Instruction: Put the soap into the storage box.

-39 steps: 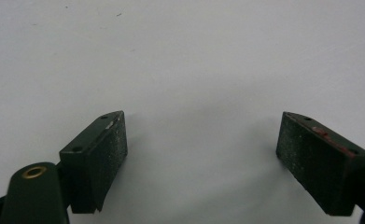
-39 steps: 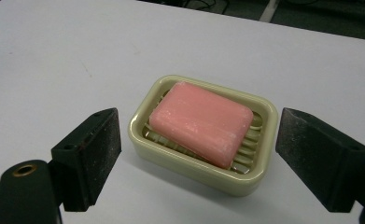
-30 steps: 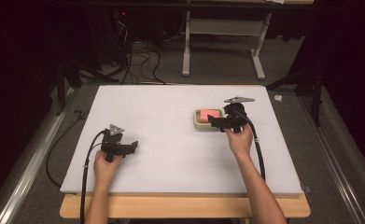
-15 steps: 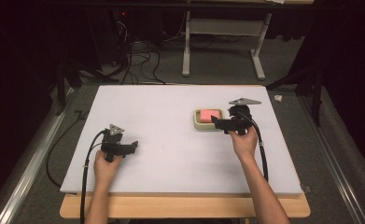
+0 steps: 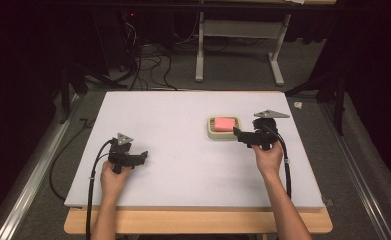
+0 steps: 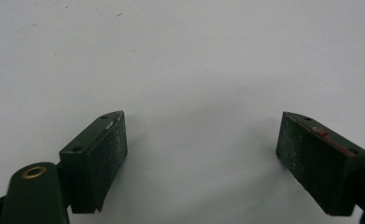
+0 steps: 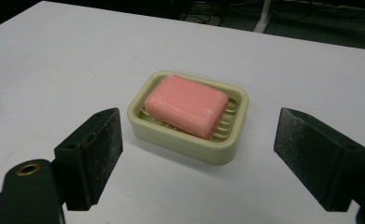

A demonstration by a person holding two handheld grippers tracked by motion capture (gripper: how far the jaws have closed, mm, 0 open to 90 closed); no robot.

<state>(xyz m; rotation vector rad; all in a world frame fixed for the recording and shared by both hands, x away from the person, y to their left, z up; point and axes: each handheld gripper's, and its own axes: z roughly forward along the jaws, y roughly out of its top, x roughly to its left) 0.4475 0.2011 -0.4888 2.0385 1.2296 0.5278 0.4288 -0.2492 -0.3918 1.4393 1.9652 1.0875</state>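
Note:
A pink bar of soap point(image 5: 224, 123) lies in a pale green soap dish point(image 5: 210, 132) right of the middle of the white table point(image 5: 183, 115). My right gripper point(image 5: 239, 135) hovers just right of the dish and a little nearer the person, open, jaws pointing left at it. In the right gripper view the soap point(image 7: 187, 105) and dish point(image 7: 185, 148) sit ahead, beyond the spread jaws of the right gripper point(image 7: 199, 127), nothing held. My left gripper point(image 5: 142, 156) rests low at the front left, open. In the left gripper view, the left gripper point(image 6: 201, 144) has bare table between its pads.
The table's wooden front edge point(image 5: 198, 220) runs along the bottom. Beyond the far edge, cables point(image 5: 148, 70) and a grey metal stand point(image 5: 238, 45) sit on the floor. Wide bare table surface lies between the two grippers.
My right gripper has drawn back slightly from the soap dish, toward the right and the person. The left gripper has stayed put.

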